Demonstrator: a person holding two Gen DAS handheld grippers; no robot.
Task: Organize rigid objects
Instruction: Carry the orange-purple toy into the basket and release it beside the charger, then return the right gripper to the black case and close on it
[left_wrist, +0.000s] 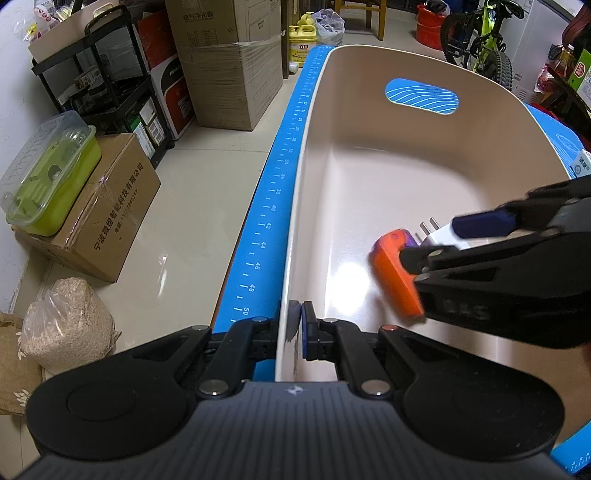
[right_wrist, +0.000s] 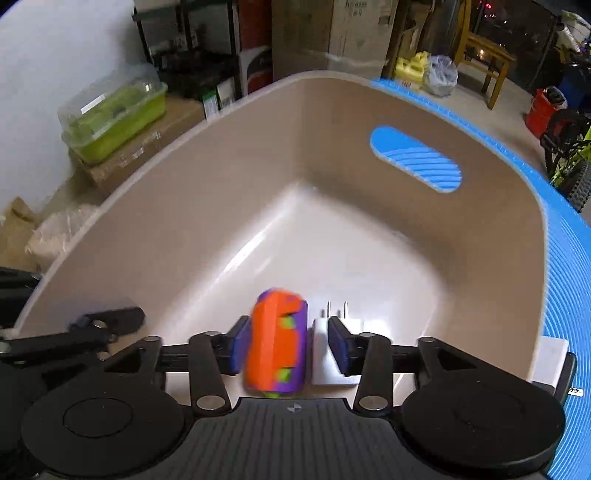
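We see our left gripper (left_wrist: 298, 325) clamped on the near rim of a beige plastic basin (left_wrist: 369, 177), 1 pad on the outside of the wall and the other on the inside. The basin sits on a blue mat (left_wrist: 273, 206) printed with a white ruler scale, and an oval handle cutout (left_wrist: 421, 96) in its far wall shows the mat's stripes through it.

Our right gripper (right_wrist: 287, 339) hangs over the inside of the basin (right_wrist: 221, 206), squeezing 2 things side by side between its blue pads: an orange and purple toy block (right_wrist: 277, 343) with green spots on its left, and a white plug adapter (right_wrist: 328, 354) on its right, its 2 metal prongs pointing forward. In the left wrist view the same gripper (left_wrist: 439, 240) comes in from the right, with the orange block (left_wrist: 397, 273) and the white adapter (left_wrist: 439, 236) above the glossy basin floor; we cannot tell whether either touches it.

On the floor to the left stand cardboard boxes (left_wrist: 110, 206), a green lidded container (left_wrist: 51, 177) on top of 1 of them, and a black shelf (left_wrist: 96, 74).
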